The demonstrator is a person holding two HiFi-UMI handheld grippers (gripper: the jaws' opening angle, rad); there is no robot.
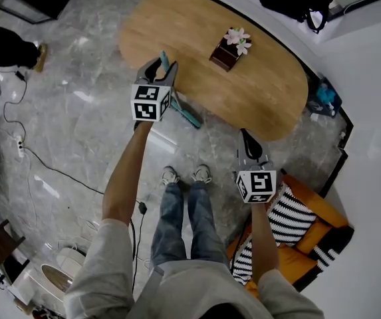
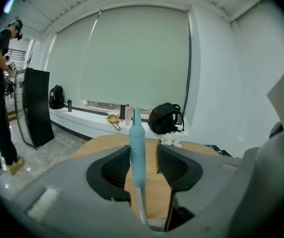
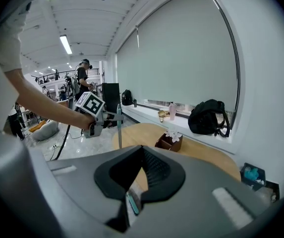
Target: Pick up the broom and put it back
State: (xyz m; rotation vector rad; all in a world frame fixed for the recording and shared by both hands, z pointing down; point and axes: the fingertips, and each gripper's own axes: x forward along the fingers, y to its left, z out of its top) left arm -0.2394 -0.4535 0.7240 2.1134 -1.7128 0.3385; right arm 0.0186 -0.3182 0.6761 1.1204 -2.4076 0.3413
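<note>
Upper left of centre in the head view, the left gripper [image 1: 159,70] has its fingers [image 2: 116,166] spread. The broom [image 2: 136,143] handle stands between them, hard by the left one, with a gap at the right. The broom's foot rests on the floor [image 1: 77,125] beside the surface [image 1: 177,32]. Lower right, the right gripper [image 1: 246,140] has its fingers pressed together, holding nothing.

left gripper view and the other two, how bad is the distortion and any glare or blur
Left gripper view: strong fisheye with black corners, the window blind bows, and the close broom handle looks soft. Right gripper view: same fisheye, ceiling light blown out. Head view: milder warp, bright glare patches on the marble floor.
</note>
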